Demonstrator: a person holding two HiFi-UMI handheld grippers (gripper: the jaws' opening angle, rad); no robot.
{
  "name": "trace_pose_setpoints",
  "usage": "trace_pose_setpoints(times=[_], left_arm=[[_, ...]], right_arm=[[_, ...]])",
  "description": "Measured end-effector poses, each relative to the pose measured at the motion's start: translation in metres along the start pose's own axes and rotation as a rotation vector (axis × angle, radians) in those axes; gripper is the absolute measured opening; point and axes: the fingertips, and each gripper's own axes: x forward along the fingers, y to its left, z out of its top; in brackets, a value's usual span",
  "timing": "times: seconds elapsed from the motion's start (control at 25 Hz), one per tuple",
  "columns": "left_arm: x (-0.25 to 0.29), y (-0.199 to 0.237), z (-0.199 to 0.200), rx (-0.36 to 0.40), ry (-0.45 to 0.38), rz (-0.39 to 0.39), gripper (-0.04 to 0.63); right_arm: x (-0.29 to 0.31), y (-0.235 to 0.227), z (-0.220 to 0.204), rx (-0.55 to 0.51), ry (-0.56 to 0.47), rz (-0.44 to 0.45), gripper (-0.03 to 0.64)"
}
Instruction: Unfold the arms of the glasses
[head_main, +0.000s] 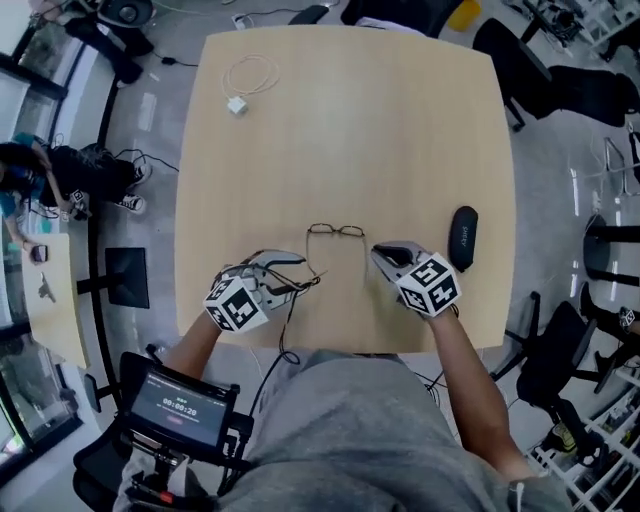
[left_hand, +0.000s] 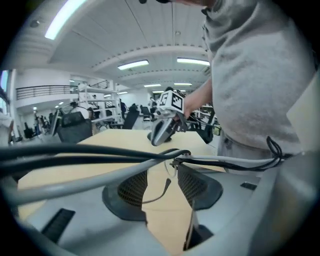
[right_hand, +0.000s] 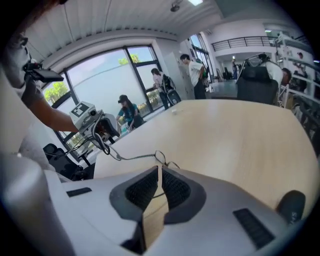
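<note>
Thin wire-framed glasses (head_main: 335, 232) lie on the pale wooden table (head_main: 350, 130), both arms swung out toward me. My left gripper (head_main: 298, 271) hovers by the left arm's tip with its jaws wide apart and nothing between the pads. In the left gripper view (left_hand: 162, 172) the curved arm tip (left_hand: 162, 193) shows on the table beyond the gap. My right gripper (head_main: 381, 256) hangs beside the right arm. In its own view (right_hand: 160, 170) the jaw tips nearly meet, and the glasses (right_hand: 160, 157) lie just past them. I see nothing clamped there.
A black glasses case (head_main: 463, 238) lies to the right of the right gripper, also visible as a dark case (right_hand: 291, 205). A white cable with a plug (head_main: 248, 80) sits at the far left of the table. Dark cables (left_hand: 100, 165) cross the left gripper view. Chairs ring the table.
</note>
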Motion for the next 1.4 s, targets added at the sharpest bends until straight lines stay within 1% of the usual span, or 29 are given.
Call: trace_pose_setpoints(times=[0.16, 0.28, 0.32, 0.36, 0.4, 0.44, 0.48, 0.6, 0.64, 0.72, 0.84, 0.96, 1.08, 1.2, 1.32, 1.4], left_arm=[[-0.021, 0.025, 0.067, -0.051, -0.154, 0.163, 0.184], [-0.038, 0.021, 0.119, -0.067, -0.25, 0.264, 0.179], [-0.042, 0.017, 0.134, -0.067, -0.272, 0.293, 0.165], [-0.046, 0.013, 0.148, -0.069, -0.293, 0.321, 0.129], [-0.05, 0.01, 0.162, -0.072, -0.315, 0.349, 0.063], [-0.054, 0.008, 0.173, -0.08, -0.338, 0.38, 0.018], [-0.059, 0.006, 0.183, -0.092, -0.359, 0.411, 0.006], [-0.079, 0.002, 0.212, -0.143, -0.442, 0.512, 0.005], [-0.086, 0.001, 0.22, -0.151, -0.467, 0.541, 0.005], [-0.102, -0.006, 0.229, -0.161, -0.49, 0.585, 0.005], [-0.131, -0.021, 0.229, -0.179, -0.507, 0.619, 0.006], [-0.154, -0.039, 0.221, -0.185, -0.505, 0.631, 0.006], [-0.178, -0.064, 0.205, -0.175, -0.508, 0.624, 0.005], [-0.202, -0.102, 0.187, -0.155, -0.501, 0.601, 0.005], [-0.227, -0.143, 0.182, -0.161, -0.527, 0.573, 0.005], [-0.248, -0.167, 0.177, -0.147, -0.538, 0.56, 0.005]], right_arm=[[-0.035, 0.025, 0.051, -0.059, -0.177, 0.003, 0.011], [-0.073, 0.056, 0.084, -0.137, -0.289, 0.029, 0.009], [-0.087, 0.066, 0.094, -0.163, -0.323, 0.035, 0.009], [-0.1, 0.074, 0.102, -0.189, -0.355, 0.039, 0.009], [-0.112, 0.083, 0.11, -0.216, -0.385, 0.044, 0.009], [-0.123, 0.091, 0.118, -0.242, -0.415, 0.049, 0.008], [-0.133, 0.101, 0.125, -0.268, -0.443, 0.057, 0.009], [-0.163, 0.127, 0.146, -0.339, -0.518, 0.074, 0.008], [-0.172, 0.134, 0.151, -0.361, -0.54, 0.07, 0.008], [-0.189, 0.15, 0.159, -0.389, -0.585, 0.049, 0.008], [-0.207, 0.18, 0.163, -0.414, -0.638, 0.015, 0.008], [-0.218, 0.204, 0.165, -0.43, -0.688, -0.035, 0.008], [-0.215, 0.226, 0.157, -0.447, -0.692, -0.089, 0.008], [-0.21, 0.257, 0.14, -0.455, -0.672, -0.146, 0.008], [-0.212, 0.297, 0.117, -0.443, -0.643, -0.197, 0.008], [-0.213, 0.331, 0.111, -0.446, -0.665, -0.219, 0.008]])
